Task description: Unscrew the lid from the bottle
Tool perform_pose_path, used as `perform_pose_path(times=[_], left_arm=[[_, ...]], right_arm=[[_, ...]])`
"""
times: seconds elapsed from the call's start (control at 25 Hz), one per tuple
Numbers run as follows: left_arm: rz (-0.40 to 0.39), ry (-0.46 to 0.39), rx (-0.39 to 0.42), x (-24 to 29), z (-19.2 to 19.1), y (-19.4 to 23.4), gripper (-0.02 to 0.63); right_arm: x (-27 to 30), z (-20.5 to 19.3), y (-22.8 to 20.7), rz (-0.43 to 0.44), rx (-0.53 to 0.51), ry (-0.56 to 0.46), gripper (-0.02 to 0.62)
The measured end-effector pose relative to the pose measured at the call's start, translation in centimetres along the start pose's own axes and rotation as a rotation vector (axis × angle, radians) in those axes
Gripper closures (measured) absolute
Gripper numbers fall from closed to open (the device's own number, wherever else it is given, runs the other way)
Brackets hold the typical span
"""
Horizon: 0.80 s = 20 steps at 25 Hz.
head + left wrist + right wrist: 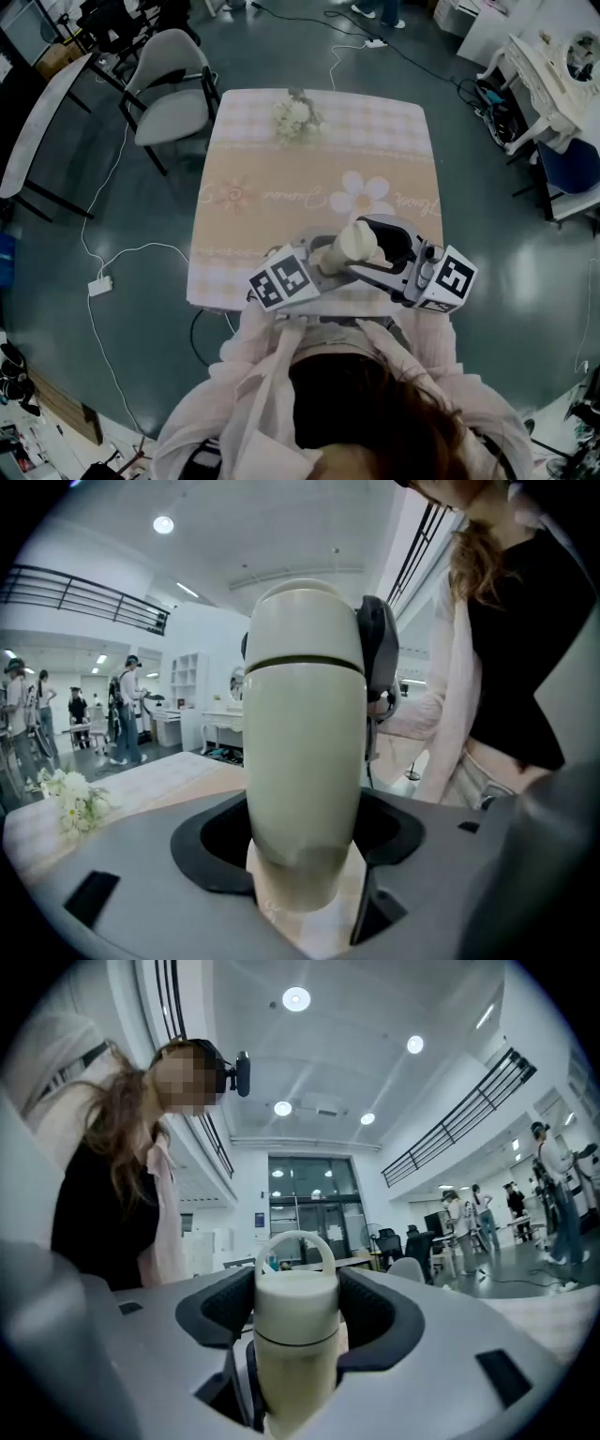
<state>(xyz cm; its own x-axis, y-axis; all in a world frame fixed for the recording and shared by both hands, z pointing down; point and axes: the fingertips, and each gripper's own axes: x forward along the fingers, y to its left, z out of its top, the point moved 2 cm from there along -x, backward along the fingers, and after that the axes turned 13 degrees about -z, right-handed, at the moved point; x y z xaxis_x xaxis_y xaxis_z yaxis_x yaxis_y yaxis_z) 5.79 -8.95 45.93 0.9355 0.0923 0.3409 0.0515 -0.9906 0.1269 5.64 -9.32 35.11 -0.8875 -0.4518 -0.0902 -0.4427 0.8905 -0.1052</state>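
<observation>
The left gripper [305, 841] clamps the bottle [305, 752] over the table's [281, 178] near edge. The right gripper [298, 1309], opposite, squeezes the lid [295, 1288] (loop-handled).

Both grippers are held close in front of the chest over the near edge of the surface [281, 187], noses facing each other. Left gripper [302, 841]: jaws clamped on the bottle [305, 724] body, pads pressing on both sides. Right gripper [296, 1309]: jaws wide, pads touching the lid [295, 1290] on both sides. Elbows tucked in, sleeves [253, 347] close to the torso.
</observation>
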Motion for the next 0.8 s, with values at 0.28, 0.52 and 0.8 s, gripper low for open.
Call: perform_pose_path(times=[0.28, 0.52, 0.8], left_arm=[[0.043, -0.022, -0.005, -0.3, 0.3, 0.5, 0.293], [0.201, -0.042, -0.035, -1.3, 0.3, 2.8, 0.293], [0.186, -0.023, -0.043, -0.8, 0.2, 2.4, 0.293]], right_arm=[[0.1, 0.1, -0.2, -0.032, -0.002, 0.0, 0.288], [1.3, 0.2, -0.9, -0.213, -0.008, 0.005, 0.207], [1.4, 0.6, -1.3, -0.269, -0.058, 0.023, 0.304]])
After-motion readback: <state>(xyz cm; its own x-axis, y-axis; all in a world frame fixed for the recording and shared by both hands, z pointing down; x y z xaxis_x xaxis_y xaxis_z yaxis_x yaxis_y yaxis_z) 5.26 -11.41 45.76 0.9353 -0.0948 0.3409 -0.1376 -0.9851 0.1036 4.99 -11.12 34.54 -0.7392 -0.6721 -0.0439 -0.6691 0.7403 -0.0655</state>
